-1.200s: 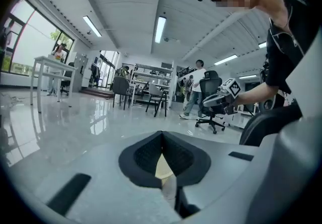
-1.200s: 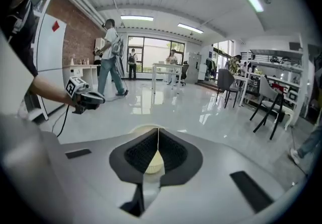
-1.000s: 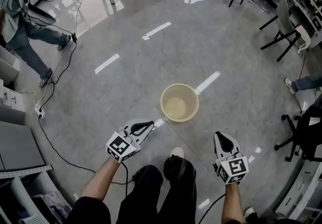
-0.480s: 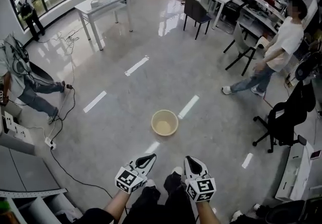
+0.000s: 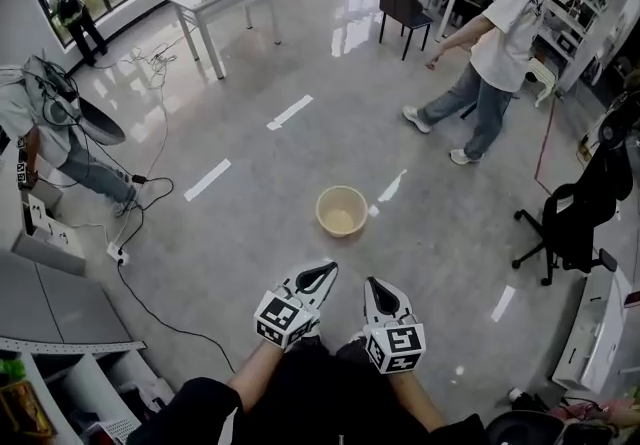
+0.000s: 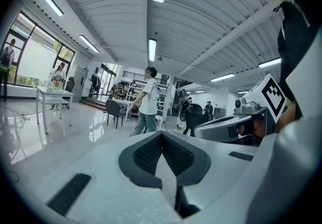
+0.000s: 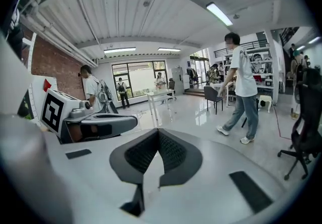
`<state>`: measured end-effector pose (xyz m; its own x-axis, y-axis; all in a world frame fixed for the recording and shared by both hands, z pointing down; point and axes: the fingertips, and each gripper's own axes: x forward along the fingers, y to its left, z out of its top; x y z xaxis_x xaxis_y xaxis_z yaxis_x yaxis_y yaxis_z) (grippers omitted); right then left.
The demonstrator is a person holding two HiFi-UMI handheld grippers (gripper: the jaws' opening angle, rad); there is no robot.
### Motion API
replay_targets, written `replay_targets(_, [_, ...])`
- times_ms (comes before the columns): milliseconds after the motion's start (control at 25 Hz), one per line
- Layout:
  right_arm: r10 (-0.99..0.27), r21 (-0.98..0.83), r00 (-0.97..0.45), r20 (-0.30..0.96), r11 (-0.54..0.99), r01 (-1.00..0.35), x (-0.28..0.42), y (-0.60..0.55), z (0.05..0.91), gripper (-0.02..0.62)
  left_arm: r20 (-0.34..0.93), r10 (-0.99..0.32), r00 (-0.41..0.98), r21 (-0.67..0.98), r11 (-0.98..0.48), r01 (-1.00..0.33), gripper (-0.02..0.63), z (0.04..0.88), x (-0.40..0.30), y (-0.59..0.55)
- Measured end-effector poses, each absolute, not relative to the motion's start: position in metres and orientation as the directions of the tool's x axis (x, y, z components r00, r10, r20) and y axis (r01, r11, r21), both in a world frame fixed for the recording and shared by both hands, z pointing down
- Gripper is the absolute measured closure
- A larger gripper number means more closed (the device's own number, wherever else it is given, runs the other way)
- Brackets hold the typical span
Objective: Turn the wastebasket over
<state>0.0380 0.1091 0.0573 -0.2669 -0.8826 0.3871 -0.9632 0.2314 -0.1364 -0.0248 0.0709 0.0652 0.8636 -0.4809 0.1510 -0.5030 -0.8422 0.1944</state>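
Left tongs (image 5: pixel 322 276) and right tongs (image 5: pixel 377 289) are closed, empty; nudged so, the upright wastebasket (image 5: pixel 342 210) well ahead may skid.

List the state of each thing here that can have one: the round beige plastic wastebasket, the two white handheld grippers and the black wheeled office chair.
Round beige plastic wastebasket: upright on the floor, mouth up, not yet turned over.
White left gripper: jaws shut, nothing held.
White right gripper: jaws shut, nothing held.
Black wheeled office chair: upright, nobody seated.
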Motion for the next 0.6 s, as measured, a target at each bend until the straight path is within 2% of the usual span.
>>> replay_targets(600, [-0.859, -0.135, -0.345, 0.379, 0.317, -0.939, -0.003, 0.115, 0.056, 0.584, 0.163, -0.5, 0.851, 0.205, -0.826, -0.525, 0.598, 0.071, -0.043, 0.086])
